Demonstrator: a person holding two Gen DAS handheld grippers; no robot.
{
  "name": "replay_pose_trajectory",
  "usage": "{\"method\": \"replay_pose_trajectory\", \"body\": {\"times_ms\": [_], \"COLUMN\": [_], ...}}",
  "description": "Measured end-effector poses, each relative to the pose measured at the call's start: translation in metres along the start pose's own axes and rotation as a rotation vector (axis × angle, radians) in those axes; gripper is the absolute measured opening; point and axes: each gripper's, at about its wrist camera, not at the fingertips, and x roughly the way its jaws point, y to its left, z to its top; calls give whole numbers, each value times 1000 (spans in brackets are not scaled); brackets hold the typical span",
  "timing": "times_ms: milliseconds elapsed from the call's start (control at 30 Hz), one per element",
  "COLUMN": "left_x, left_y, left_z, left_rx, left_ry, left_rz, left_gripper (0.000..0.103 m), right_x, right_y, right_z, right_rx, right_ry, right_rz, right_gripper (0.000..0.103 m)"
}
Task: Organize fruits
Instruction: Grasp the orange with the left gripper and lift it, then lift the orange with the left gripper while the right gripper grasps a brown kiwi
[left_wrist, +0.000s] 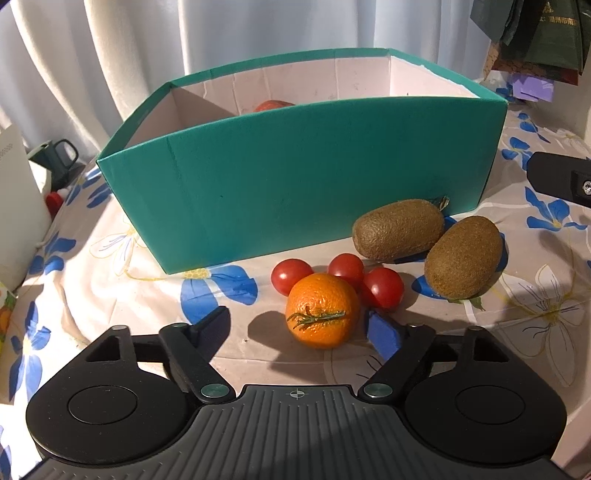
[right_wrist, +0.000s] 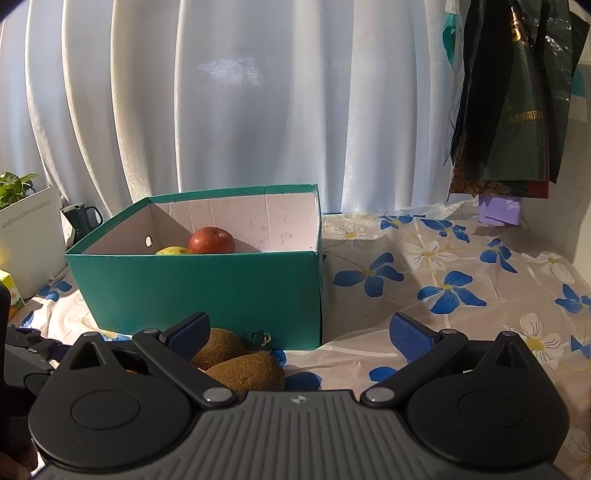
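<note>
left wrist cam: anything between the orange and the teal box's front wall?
Yes. Three red cherry tomatoes sit behind the round orange mandarin, then bare floral tablecloth up to the teal cardboard box. This shows in the left wrist view only.

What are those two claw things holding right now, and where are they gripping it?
Nothing. The left gripper has its jaws open around the orange, not touching it. The right gripper is open over bare tablecloth.
</note>
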Motion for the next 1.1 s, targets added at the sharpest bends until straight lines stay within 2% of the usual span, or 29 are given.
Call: {"method": "replay_pose_trajectory", "body": {"times_ms": [133, 333, 433, 500, 533, 733, 933, 1100], "left_x": [2, 3, 2, 0, 0, -4, -40, -54], "left_y": [3, 1, -1, -2, -4, 4, 37, 52], "left_z": [0, 1, 2, 2, 2, 4, 15, 19], "left_rx": [-15, -6, 0, 9, 15, -14, -127, -176], "left_ry": [1, -2, 1, 5, 5, 33, -40, -60], "left_rz": [-16, -50, -73, -88, -90, -94, -57, -36], "left_gripper": [81, 68, 58, 48, 46, 44, 44, 44], "right_x": [3, 7, 10, 10, 10, 14, 29, 44], "right_y": [0, 2, 3, 4, 4, 10, 18, 37], "right_z": [0, 0, 0, 0, 0, 0, -11, -27], "right_rx": [3, -7, -10, -14, -17, -54, -127, -255], "right_ry": [7, 15, 22, 25, 25, 40, 121, 169], "right_rz": [1, 10, 15, 18, 19, 18, 38, 76], "right_gripper": [103, 103, 103, 103, 103, 103, 99, 99]}}
